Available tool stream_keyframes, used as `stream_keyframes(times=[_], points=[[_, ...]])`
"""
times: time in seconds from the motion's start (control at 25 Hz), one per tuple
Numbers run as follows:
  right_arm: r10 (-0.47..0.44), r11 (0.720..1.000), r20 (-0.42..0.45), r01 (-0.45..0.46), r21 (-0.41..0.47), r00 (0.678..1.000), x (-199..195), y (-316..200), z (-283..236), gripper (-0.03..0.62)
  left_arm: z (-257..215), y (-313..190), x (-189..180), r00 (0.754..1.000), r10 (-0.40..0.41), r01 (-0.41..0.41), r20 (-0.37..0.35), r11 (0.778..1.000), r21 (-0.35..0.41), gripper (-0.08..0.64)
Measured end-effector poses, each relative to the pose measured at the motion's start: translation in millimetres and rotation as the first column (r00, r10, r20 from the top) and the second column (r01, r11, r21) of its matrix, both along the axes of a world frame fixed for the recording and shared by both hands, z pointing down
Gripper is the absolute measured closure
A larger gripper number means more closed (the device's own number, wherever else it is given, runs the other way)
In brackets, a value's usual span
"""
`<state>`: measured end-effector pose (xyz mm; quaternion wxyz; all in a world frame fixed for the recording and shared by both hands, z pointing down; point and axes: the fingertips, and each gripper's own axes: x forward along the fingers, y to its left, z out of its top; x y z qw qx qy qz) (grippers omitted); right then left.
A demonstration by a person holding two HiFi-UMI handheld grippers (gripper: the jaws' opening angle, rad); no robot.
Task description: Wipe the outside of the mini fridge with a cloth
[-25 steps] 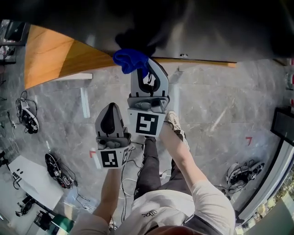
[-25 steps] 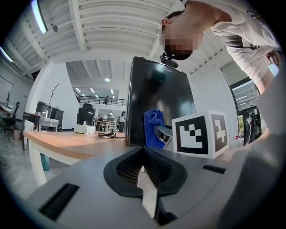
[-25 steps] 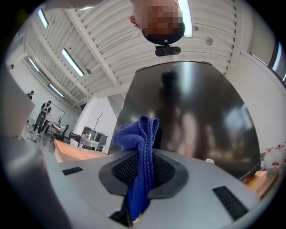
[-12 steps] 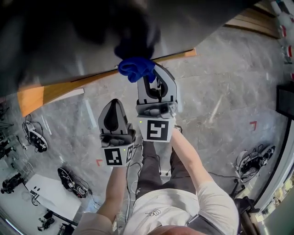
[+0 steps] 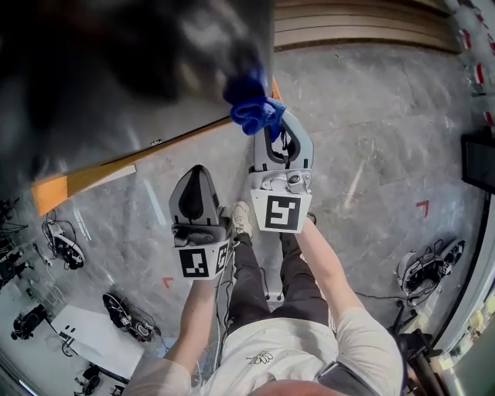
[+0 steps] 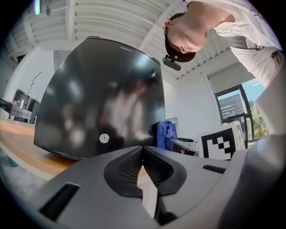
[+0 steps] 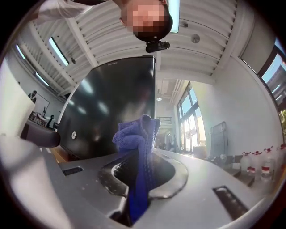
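The black glossy mini fridge (image 5: pixel 116 69) fills the upper left of the head view and stands on a wooden board (image 5: pixel 85 178). My right gripper (image 5: pixel 267 125) is shut on a bunched blue cloth (image 5: pixel 254 108), which is pressed against the fridge's near right corner. In the right gripper view the cloth (image 7: pixel 136 134) sticks up from between the jaws in front of the fridge (image 7: pixel 107 107). My left gripper (image 5: pixel 197 174) hangs lower left, short of the fridge, shut with nothing in it. The left gripper view faces the fridge door (image 6: pixel 98 89), with the cloth (image 6: pixel 166 132) at its right edge.
The grey marble floor holds tangled cables and gear (image 5: pixel 128 317) and a white board (image 5: pixel 85 329) at lower left. More cables (image 5: pixel 425 274) lie at the right and a dark box (image 5: pixel 479 158) sits at the right edge. Wooden slats (image 5: pixel 363 23) run along the top. The person's feet (image 5: pixel 241 220) are below the grippers.
The right gripper has carried the cloth rightward along the fridge's lower edge to its corner. The left gripper drifted right and down with it, and the head view swung.
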<state>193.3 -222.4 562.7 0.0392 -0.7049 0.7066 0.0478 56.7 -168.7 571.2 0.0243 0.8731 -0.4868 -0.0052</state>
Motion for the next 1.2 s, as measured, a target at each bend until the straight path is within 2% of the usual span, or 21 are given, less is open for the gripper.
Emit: stream_keyframes(times=[0.24, 0.44, 0.56, 0.64, 0.72, 0.76, 0.88, 0.96, 1.0, 1.08, 1.2], points=[[-0.019, 0.999, -0.011, 0.018, -0.031, 1.000, 16, 1, 5, 0.529, -6, -1, 17, 1.000, 0.000, 0.000, 0.000, 1.000, 0.006, 0.555], [-0.004, 0.999, 0.041, 0.006, -0.044, 0.999, 32, -5, 5, 0.529, -9, -4, 16, 1.000, -0.016, 0.016, -0.007, 1.000, 0.014, 0.555], [-0.017, 0.998, 0.094, 0.022, -0.058, 0.995, 36, 0, -13, 0.530, -25, 3, 10, 0.999, -0.033, 0.034, -0.020, 0.999, 0.022, 0.555], [-0.009, 0.995, 0.097, 0.018, -0.096, 0.995, 41, 11, -30, 0.531, -42, 8, 4, 0.998, -0.046, 0.047, -0.032, 0.998, 0.036, 0.555], [-0.021, 0.986, 0.096, 0.036, -0.163, 0.995, 45, 22, -46, 0.529, -63, 12, -1, 0.997, -0.057, 0.059, -0.047, 0.997, 0.056, 0.555], [-0.034, 0.977, 0.125, 0.060, -0.206, 0.992, 44, 30, -53, 0.530, -75, 16, -5, 0.997, -0.062, 0.065, -0.056, 0.996, 0.062, 0.555], [-0.035, 0.917, 0.272, 0.139, -0.374, 0.962, 28, 66, -73, 0.529, -114, 40, -28, 0.993, -0.074, 0.080, -0.091, 0.995, 0.061, 0.555], [-0.051, 0.879, 0.315, 0.193, -0.437, 0.948, 9, 95, -92, 0.529, -137, 60, -45, 0.991, -0.080, 0.087, -0.111, 0.994, 0.060, 0.555], [-0.073, 0.871, 0.310, 0.212, -0.443, 0.948, 2, 104, -104, 0.529, -146, 66, -50, 0.990, -0.085, 0.091, -0.113, 0.994, 0.055, 0.555], [-0.117, 0.874, 0.274, 0.230, -0.428, 0.954, -7, 116, -128, 0.529, -156, 74, -54, 0.991, -0.097, 0.099, -0.090, 0.995, 0.016, 0.555], [-0.171, 0.897, 0.207, 0.239, -0.372, 0.963, -34, 137, -160, 0.529, -160, 81, -73, 0.990, -0.129, 0.125, -0.054, 0.990, -0.072, 0.555]])
